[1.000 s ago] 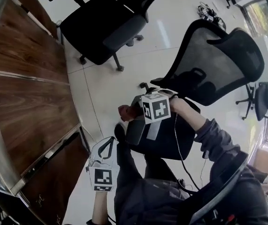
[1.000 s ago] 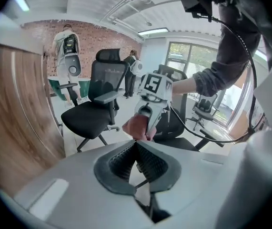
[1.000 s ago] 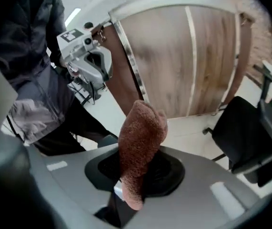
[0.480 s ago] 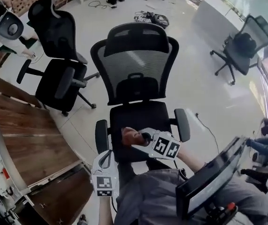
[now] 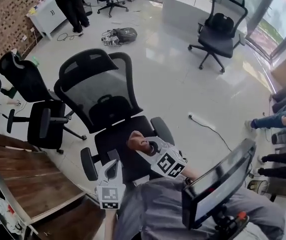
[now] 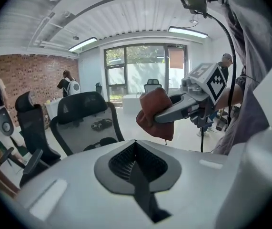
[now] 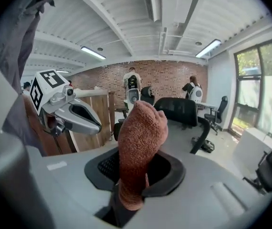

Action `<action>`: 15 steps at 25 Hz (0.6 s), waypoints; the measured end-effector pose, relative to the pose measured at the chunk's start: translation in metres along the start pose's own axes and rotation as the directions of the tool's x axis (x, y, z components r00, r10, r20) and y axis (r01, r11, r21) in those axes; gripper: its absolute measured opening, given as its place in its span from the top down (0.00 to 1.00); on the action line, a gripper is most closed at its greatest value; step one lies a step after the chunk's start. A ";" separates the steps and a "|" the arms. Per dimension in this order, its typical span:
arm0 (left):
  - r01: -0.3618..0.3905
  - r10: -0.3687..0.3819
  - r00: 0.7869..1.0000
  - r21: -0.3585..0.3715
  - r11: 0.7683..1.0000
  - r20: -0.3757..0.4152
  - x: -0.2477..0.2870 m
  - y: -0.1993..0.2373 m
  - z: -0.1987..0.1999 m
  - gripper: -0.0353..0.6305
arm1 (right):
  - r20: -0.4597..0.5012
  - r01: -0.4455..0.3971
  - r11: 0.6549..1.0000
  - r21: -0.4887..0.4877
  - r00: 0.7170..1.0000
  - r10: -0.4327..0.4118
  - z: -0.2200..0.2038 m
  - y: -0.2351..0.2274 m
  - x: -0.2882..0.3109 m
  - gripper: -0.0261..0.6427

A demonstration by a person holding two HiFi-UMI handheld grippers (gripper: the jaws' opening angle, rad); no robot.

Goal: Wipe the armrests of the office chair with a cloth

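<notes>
A black office chair (image 5: 98, 96) with a mesh back stands before me. Its left armrest (image 5: 88, 164) and right armrest (image 5: 162, 130) flank the seat. My right gripper (image 5: 146, 145) hangs over the seat's front, shut on a reddish-brown cloth (image 5: 137, 141). In the right gripper view the cloth (image 7: 141, 137) sticks up from the right gripper (image 7: 135, 178). My left gripper (image 5: 111, 166) is shut and empty, just right of the left armrest. The left gripper view shows the left gripper (image 6: 136, 151) with its jaws together, the cloth (image 6: 155, 113) ahead of it and apart from it.
A second black chair (image 5: 43, 123) stands at the left, another (image 5: 219, 33) at the far right. A wooden desk (image 5: 25, 189) lies at lower left. A power strip (image 5: 197, 118) and a bag (image 5: 118, 35) are on the floor. People stand at the back and sit at the right edge.
The head view has swung round and now takes in more of the room. Both grippers stay close to the chair's seat, and the cloth is still held in the right one.
</notes>
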State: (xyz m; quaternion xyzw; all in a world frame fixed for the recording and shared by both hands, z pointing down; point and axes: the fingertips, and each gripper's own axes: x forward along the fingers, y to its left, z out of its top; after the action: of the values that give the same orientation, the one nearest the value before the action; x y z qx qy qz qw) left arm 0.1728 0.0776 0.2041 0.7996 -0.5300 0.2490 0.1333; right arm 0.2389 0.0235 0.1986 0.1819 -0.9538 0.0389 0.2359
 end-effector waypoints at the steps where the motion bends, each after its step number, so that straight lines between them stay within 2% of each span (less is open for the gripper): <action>1: 0.010 -0.010 1.000 0.007 1.000 0.003 0.004 -0.007 0.005 0.92 | 0.000 0.013 1.000 0.000 1.000 -0.013 -0.002 -0.004 -0.006 0.82; 9: 0.077 -0.077 0.997 0.055 0.996 0.004 0.020 -0.036 0.024 0.92 | 0.039 0.074 0.997 0.020 0.996 -0.075 0.003 -0.019 -0.030 0.83; 15: 0.080 -0.082 0.997 0.081 0.993 0.015 0.024 -0.032 0.035 0.92 | 0.049 0.102 0.995 -0.001 0.994 -0.102 0.009 -0.026 -0.033 0.83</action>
State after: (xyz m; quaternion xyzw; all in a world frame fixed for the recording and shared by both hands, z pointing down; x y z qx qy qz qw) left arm 0.2186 0.0546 0.1892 0.8273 -0.4880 0.2573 0.1062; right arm 0.2713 0.0088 0.1750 0.2310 -0.9488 0.0206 0.2146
